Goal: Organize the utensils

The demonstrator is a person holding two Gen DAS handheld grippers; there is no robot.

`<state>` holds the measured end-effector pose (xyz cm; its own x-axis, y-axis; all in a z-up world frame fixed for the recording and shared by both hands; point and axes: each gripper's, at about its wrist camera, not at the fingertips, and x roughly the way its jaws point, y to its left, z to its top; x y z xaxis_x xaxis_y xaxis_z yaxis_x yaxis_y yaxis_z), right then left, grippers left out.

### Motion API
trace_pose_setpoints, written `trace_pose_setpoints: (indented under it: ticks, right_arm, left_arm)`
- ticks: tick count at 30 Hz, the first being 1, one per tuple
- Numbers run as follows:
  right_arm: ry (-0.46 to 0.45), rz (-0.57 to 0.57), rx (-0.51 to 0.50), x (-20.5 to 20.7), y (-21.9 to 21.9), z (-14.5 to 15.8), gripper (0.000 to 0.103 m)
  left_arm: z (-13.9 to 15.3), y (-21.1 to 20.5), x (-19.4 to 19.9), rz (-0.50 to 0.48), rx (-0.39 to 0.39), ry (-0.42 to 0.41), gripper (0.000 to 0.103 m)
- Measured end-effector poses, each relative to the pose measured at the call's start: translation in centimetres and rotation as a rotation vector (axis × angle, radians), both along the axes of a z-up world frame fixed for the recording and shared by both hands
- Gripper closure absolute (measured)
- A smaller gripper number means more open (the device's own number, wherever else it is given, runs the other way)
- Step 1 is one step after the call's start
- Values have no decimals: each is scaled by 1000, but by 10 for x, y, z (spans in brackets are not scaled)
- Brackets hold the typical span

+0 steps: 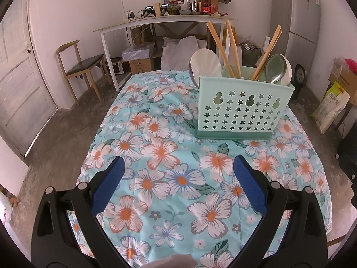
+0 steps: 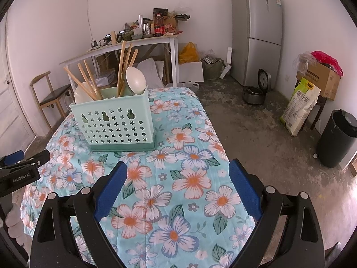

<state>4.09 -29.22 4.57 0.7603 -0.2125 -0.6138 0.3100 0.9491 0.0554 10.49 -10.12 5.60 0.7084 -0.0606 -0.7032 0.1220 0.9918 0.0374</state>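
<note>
A mint-green utensil holder point(image 1: 242, 109) point(image 2: 116, 122) with star-shaped holes stands on the floral tablecloth point(image 1: 169, 178) point(image 2: 178, 178). Wooden chopsticks point(image 1: 232, 47) point(image 2: 125, 64), white spoons point(image 1: 206, 63) point(image 2: 135, 80) and a metal ladle point(image 1: 275, 68) stick up out of it. My left gripper point(image 1: 178, 167) hovers open over the cloth, short of the holder, with nothing between its blue pads. My right gripper point(image 2: 177, 172) is open too, empty, to the right and in front of the holder. The left gripper's black body point(image 2: 20, 174) shows at the left edge of the right wrist view.
A wooden chair point(image 1: 80, 67) and a white cluttered side table point(image 1: 165, 20) stand beyond the table's far end. A grey fridge point(image 2: 256, 35), a rice bag point(image 2: 299, 109), cardboard boxes point(image 2: 321, 78) and a black bin point(image 2: 337, 138) line the right side. Bare concrete floor surrounds the table.
</note>
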Motion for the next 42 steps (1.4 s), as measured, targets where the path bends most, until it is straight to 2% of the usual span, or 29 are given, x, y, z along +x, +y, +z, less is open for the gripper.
trace_pose_setpoints:
  ticks: [12,29,42]
  right_arm:
    - [4,-14,-2,5,-3,1,13]
    - [1,6,1,15,16,0,13]
    - [-5,10,-4,14,20,3,13]
  left_arm:
    - [-4,13,1,20,16,4,9]
    - [3,61,7,127,43,-15,9]
    - [5,63,2,127,42,-18,9]
